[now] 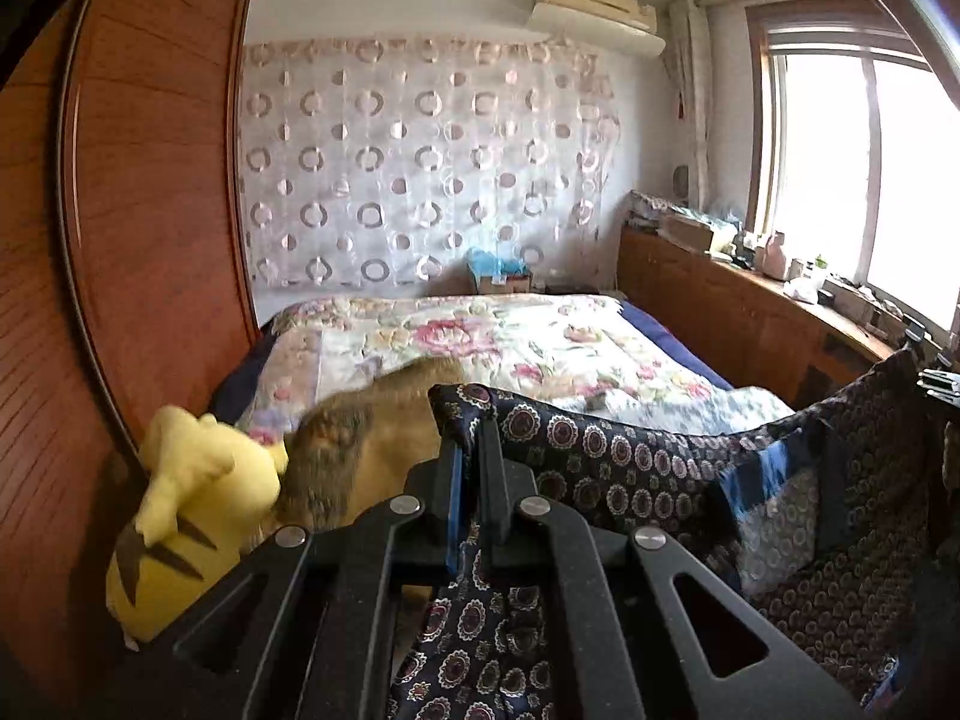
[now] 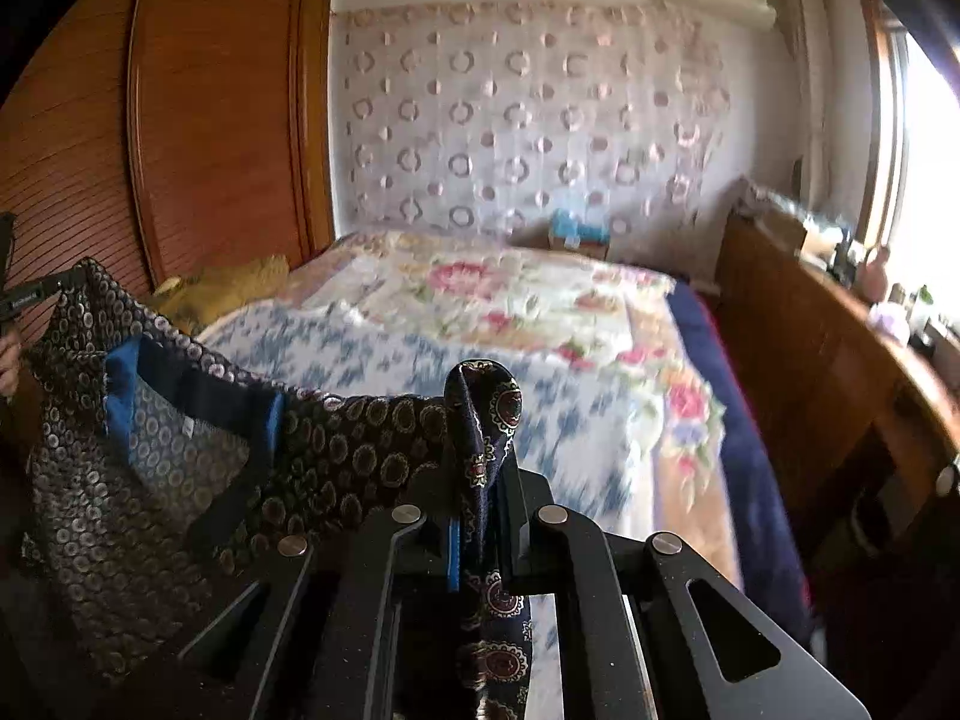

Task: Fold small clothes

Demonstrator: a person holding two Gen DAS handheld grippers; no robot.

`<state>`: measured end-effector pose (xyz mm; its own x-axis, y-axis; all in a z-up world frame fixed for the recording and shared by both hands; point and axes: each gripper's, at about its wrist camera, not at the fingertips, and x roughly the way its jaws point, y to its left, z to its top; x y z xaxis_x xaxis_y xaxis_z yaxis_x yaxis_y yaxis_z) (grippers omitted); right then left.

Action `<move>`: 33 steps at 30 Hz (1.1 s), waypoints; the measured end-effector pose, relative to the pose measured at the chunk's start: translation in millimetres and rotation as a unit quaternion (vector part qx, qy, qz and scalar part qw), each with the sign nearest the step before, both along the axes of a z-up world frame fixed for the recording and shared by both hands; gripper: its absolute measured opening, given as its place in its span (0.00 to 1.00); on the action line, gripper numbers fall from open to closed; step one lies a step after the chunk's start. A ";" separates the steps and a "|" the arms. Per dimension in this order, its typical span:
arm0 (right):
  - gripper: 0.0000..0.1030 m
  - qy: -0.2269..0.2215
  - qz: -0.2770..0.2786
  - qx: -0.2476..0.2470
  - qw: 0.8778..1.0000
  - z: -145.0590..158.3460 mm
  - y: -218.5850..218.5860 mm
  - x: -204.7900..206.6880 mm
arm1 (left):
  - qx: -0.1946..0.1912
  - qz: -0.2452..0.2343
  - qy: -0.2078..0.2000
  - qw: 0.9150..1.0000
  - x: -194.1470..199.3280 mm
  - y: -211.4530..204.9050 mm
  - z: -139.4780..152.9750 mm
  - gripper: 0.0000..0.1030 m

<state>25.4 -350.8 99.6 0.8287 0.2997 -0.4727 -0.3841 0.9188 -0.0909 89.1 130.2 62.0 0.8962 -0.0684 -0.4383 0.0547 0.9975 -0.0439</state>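
The left gripper (image 1: 471, 450) is clamped on one top corner of a dark patterned garment (image 1: 660, 480) with blue neck trim, and the right gripper (image 2: 480, 450) pinches the other corner, so the cloth hangs stretched between them above the near end of the bed (image 2: 540, 324). A yellow plush toy (image 1: 192, 516) and a brown furry toy (image 1: 360, 438) lie at the bed's left edge beside the wooden wardrobe (image 1: 150, 180)
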 end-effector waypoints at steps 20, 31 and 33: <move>0.08 0.001 -0.076 -0.038 0.996 -9.8 68.9 96.8 | 0.056 0.037 0.066 0.996 118.0 0.7 -37.5 0.05; 0.45 0.071 -0.105 -0.064 0.990 -59.3 110.4 112.9 | 0.035 0.041 0.106 0.993 110.5 8.1 -73.5 0.41; 0.49 0.073 -0.103 -0.058 0.990 -60.2 108.5 104.3 | 0.020 0.036 0.109 0.993 99.4 11.8 -77.2 0.45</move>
<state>129.8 -242.3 39.4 0.7865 0.0678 -0.6138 -0.2056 0.9660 -0.1567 188.5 142.0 -15.2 0.7811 0.0138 -0.6242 -0.0241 0.9997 -0.0080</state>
